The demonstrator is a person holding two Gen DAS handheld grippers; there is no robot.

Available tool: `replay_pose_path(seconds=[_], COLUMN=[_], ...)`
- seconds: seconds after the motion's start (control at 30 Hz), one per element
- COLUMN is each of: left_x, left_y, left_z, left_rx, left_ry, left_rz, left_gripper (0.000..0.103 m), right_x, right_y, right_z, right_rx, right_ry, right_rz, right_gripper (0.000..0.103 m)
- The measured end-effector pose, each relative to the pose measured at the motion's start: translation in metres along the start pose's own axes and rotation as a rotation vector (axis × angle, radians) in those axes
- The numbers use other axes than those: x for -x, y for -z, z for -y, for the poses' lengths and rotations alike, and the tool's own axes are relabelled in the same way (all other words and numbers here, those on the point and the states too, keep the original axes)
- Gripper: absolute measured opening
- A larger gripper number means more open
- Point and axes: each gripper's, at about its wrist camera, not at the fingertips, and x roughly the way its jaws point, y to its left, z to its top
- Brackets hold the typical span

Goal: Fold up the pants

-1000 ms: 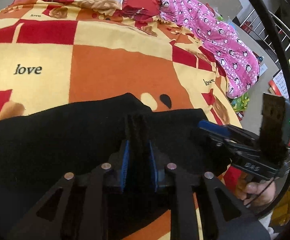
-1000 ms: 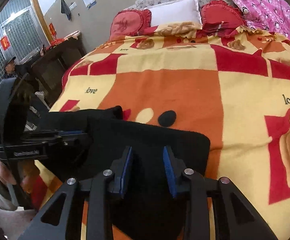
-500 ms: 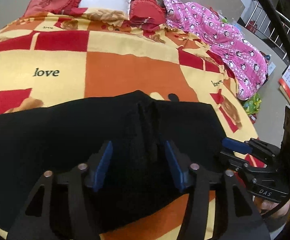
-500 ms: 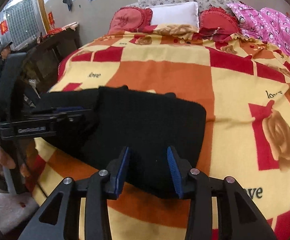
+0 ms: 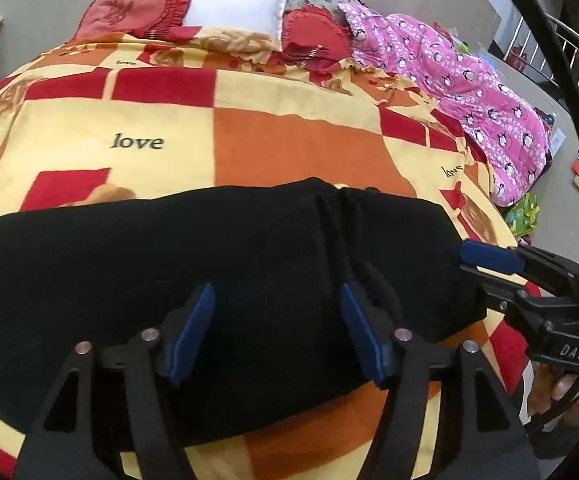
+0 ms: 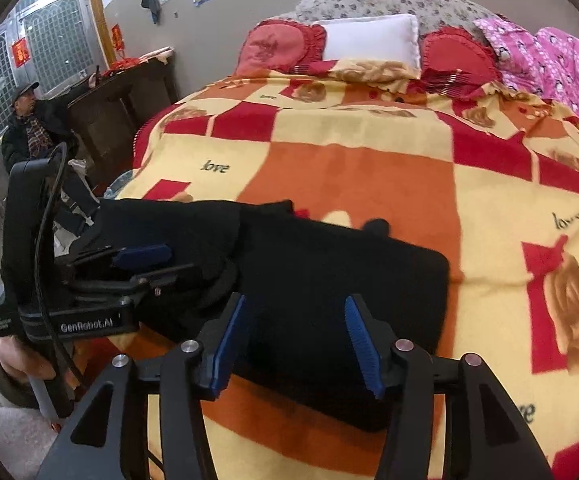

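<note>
Where the black pants (image 5: 225, 280) run past the left edge of the left wrist view, their full length is cut off, and folds in the dark fabric are hard to make out. They are laid on the checked blanket (image 5: 289, 140) near the bed's foot edge, a raised crease seen mid-cloth. The left gripper (image 5: 277, 332) is held over them, fingers spread wide, nothing pinched; a second ago a fabric ridge was clamped between them. The right gripper (image 6: 297, 340) is also spread over the pants' right end, wider than before, and whether cloth is touched cannot be told. A pink quilt (image 5: 469, 92) is seen at the far right.
</note>
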Motion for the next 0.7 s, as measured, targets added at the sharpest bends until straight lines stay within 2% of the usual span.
replay_pose_path(seconds=[0.13,0.27,0.37,0.47,0.5,0.7], left_x=[0.007,0.017,0.025,0.033,0.035,0.047], left_y=[0.002,0.006,0.008,0.011,0.012,0.019], left_z=[-0.01,-0.026,-0.037,-0.045,-0.047,-0.061], left_rx=[0.025,0.097,0.146,0.164,0.167,0.2], left_ry=[-0.009,0.015,0.034,0.015,0.006,-0.026], left_rz=[0.004,0.007,0.014,0.019,0.02,0.037], left_gripper=[0.065,0.076,0.078,0.078,0.078,0.08], right_x=[-0.012,-0.032,-0.058,-0.058,-0.056,-0.052], right_y=[-0.01,-0.014,-0.012,-0.013,-0.014,-0.03], right_z=[-0.013,-0.025,-0.031,-0.04,-0.041,-0.053], right_rx=[0.022,0.051,0.061,0.081,0.082,0.062], right_ry=[-0.034,-0.048,-0.057,-0.053,-0.058,-0.172], right_rz=[-0.006,-0.035,-0.083,-0.075,-0.074,-0.039], right_gripper=[0.053,0.053,0.057,0.066,0.066,0.068])
